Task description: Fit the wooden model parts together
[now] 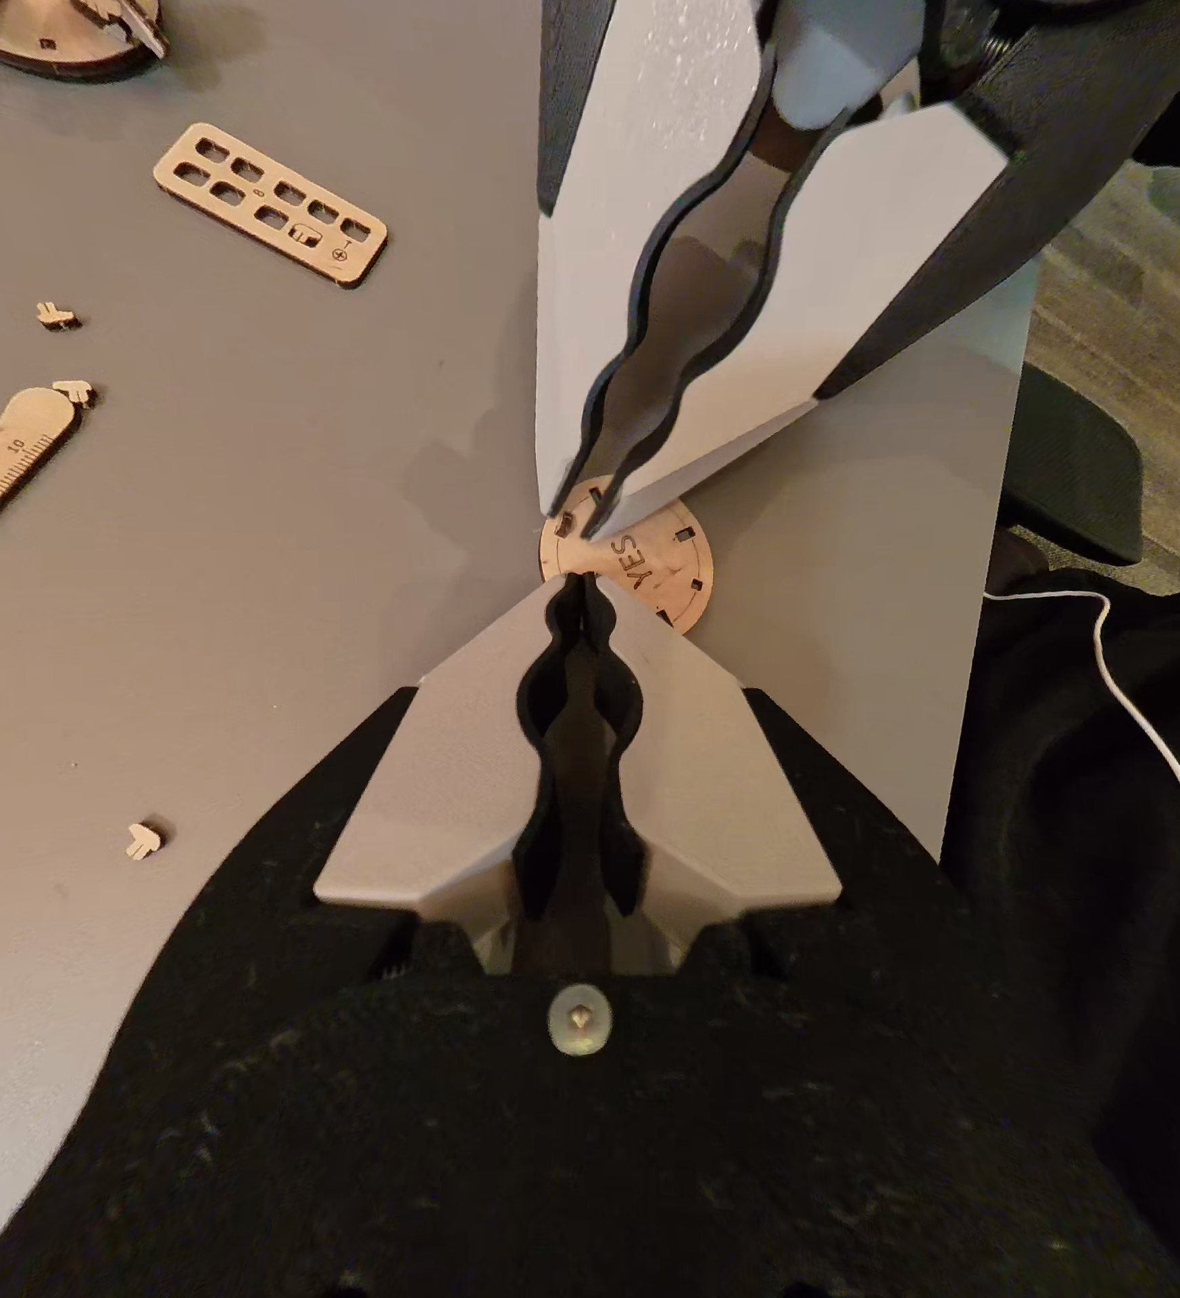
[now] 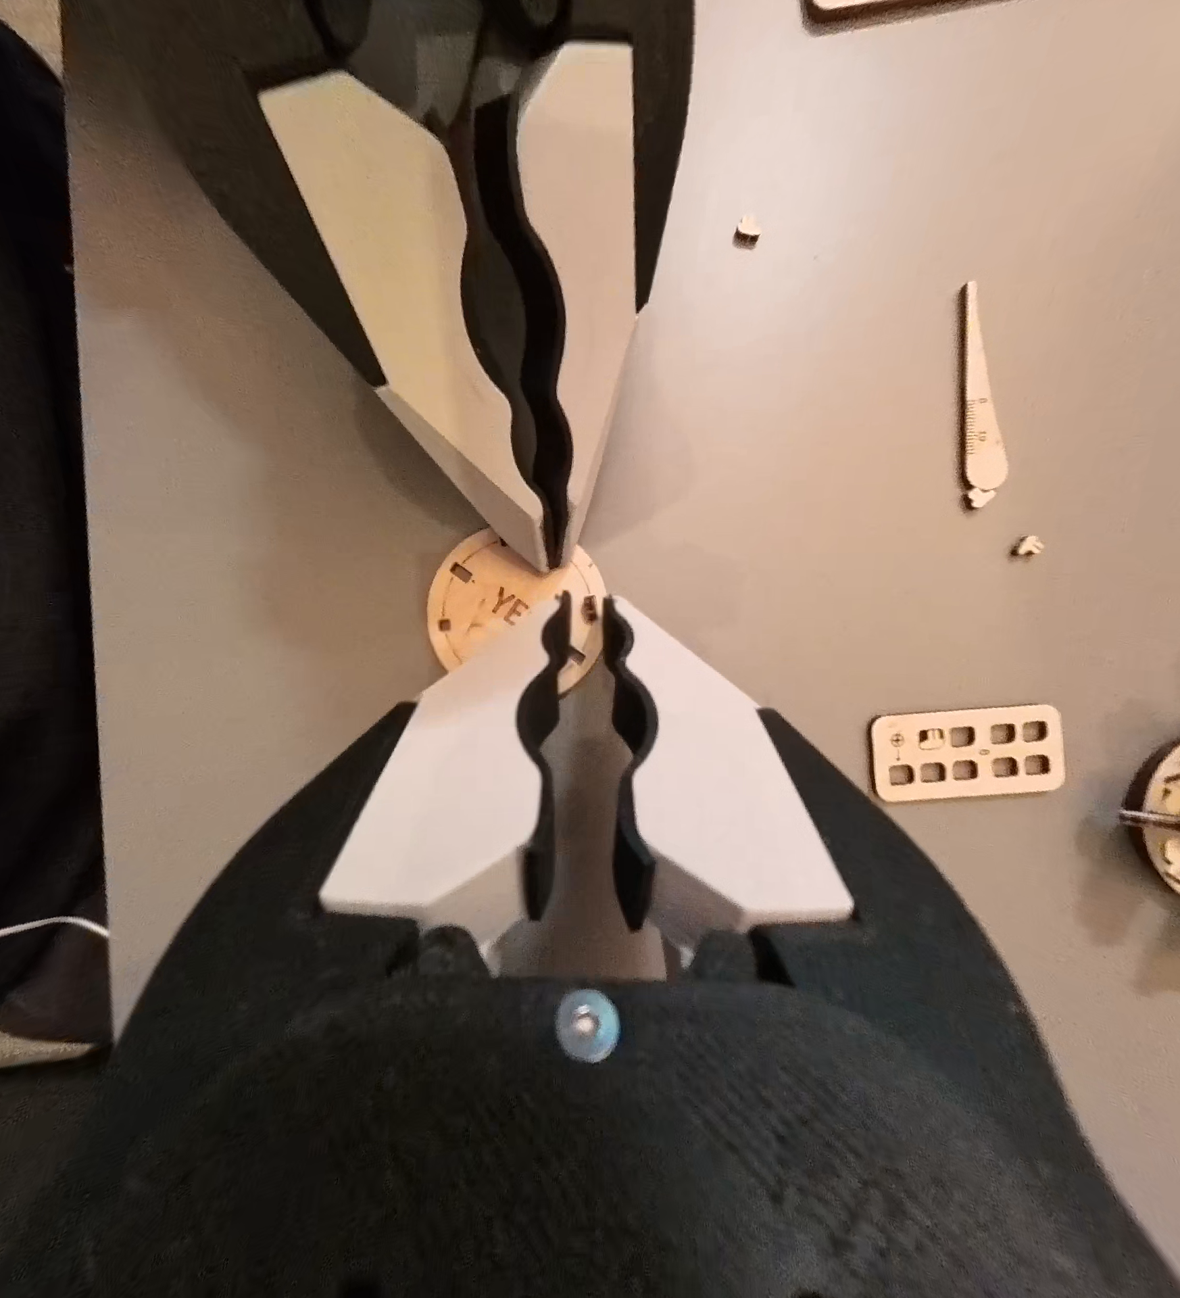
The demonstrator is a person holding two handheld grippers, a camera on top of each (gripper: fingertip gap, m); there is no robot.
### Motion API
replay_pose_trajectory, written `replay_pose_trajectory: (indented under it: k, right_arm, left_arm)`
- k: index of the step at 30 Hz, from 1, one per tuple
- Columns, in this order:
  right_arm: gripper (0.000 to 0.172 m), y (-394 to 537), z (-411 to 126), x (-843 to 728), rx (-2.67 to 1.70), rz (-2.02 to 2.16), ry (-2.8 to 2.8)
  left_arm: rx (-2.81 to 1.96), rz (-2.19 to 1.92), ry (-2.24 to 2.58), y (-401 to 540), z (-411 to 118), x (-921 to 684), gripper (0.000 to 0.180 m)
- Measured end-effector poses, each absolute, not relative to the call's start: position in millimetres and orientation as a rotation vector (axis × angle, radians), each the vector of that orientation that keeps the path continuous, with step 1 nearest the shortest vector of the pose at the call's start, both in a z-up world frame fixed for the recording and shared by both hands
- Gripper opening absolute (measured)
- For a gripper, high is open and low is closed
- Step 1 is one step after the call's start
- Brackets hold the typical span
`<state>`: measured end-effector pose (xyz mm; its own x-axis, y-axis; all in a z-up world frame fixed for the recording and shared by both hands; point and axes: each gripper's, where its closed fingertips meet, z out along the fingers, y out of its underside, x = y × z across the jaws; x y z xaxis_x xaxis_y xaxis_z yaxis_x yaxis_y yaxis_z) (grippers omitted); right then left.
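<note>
Warm, fairly dim indoor light falls from above, leaving soft, diffuse shadows on the grey bench [image 1: 257, 562] around the wooden disc [image 1: 671, 562]. There is no harsh glare. Wide-angle distortion bends the edges, and the near black housings look grainy and slightly blurred.

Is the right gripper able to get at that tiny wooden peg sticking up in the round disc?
Probably yes. The right gripper is open, its tips either side of the peg in the disc, not touching it. The shut left gripper presses the disc farther along, clear of it.
</note>
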<state>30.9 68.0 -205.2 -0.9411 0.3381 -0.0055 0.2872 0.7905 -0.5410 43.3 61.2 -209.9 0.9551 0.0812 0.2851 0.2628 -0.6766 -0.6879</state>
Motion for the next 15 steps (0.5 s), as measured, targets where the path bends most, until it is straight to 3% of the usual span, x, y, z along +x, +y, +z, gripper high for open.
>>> replay_pose_trajectory:
  k: [11, 15]
  right_arm:
    - [0.0, 66.5, -206.7, 29.1, -0.436, 0.791, -2.84]
    - [0.0, 57.1, -189.0, 35.2, -0.752, 1.289, -2.802]
  left_arm:
    - [-2.311, -0.282, -0.233, 60.8, -210.1, 43.6, 0.001]
    - [-2.315, -0.275, -0.221, 60.5, -210.3, 44.6, 0.001]
